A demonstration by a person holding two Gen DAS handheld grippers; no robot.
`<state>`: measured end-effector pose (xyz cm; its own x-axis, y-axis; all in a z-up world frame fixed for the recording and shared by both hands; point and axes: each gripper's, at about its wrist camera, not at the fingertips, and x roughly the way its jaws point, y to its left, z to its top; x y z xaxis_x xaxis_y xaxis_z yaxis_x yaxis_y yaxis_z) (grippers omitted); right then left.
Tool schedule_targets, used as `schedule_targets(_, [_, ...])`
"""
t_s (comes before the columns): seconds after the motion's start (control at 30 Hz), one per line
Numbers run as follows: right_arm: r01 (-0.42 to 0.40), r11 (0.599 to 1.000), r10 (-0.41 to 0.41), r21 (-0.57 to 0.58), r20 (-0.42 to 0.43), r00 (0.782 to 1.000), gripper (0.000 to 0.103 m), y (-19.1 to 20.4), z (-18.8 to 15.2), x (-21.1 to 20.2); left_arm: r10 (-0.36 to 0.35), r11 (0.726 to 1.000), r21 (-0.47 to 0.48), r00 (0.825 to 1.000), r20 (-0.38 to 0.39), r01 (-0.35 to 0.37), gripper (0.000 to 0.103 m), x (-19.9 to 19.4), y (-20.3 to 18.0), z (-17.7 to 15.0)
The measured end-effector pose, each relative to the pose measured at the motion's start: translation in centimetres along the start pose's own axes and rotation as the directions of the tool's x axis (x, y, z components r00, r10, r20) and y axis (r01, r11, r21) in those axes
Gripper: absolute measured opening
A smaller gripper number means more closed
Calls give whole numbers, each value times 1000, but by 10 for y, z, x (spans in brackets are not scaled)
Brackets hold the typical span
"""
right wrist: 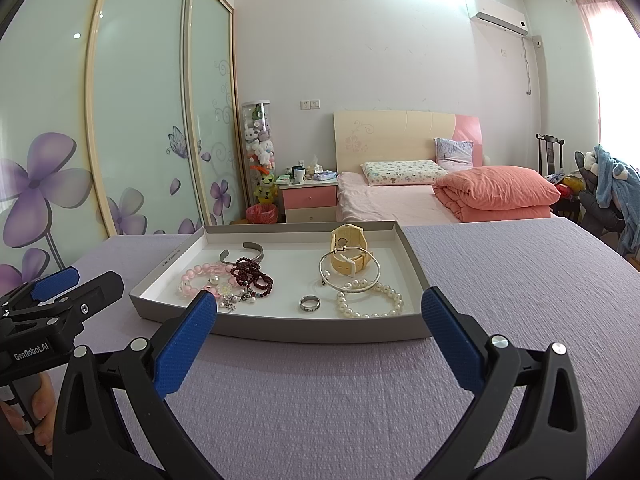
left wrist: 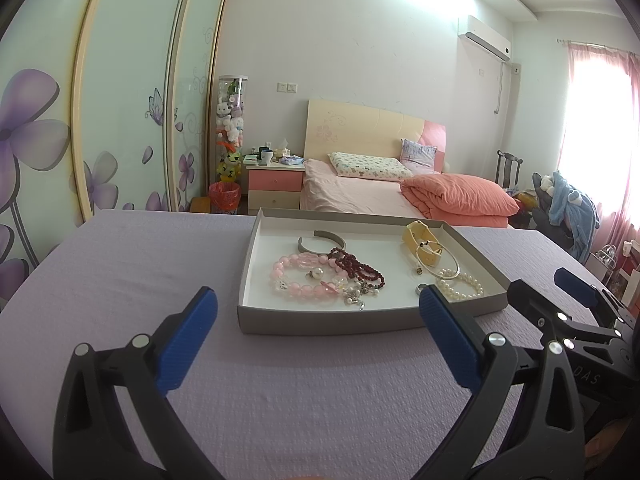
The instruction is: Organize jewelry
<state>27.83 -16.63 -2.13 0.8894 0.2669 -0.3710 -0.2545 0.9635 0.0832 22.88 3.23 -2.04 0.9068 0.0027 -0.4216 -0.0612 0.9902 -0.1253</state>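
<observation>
1. Resting on the lilac textured tablecloth [right wrist: 500, 280], the shallow grey cardboard tray with a white inside [right wrist: 412, 258] sits toward the far edge of the table, ahead of both your grippers.
2. Your left gripper [left wrist: 318, 302] hovers short of the tray's near wall with its blue-padded fingers spread wide and nothing between them.
3. Your right gripper [right wrist: 319, 303] is likewise wide apart and empty, aimed at the tray's near wall.
4. In the tray's left half you have a silver open cuff bangle [right wrist: 243, 251] toward the far wall, with a pink bead bracelet [right wrist: 200, 280] and dark red bead strand [right wrist: 253, 275] tangled together in front of it.
5. In the right half, a cream-yellow wristwatch [right wrist: 347, 248] lies near the far wall, with a thin silver hoop bangle [right wrist: 349, 274] overlapping it.
6. A white pearl bracelet [right wrist: 370, 300] lies by the near wall, and a small silver ring [right wrist: 310, 303] lies just left of it.
</observation>
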Motion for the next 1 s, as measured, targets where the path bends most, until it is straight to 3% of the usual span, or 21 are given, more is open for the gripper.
schedule_targets(1.0, [0,1000,0,0,0,1000,102,0,0,0,-3,1000,7,1000,-2,3,101,-1,-4,-3])
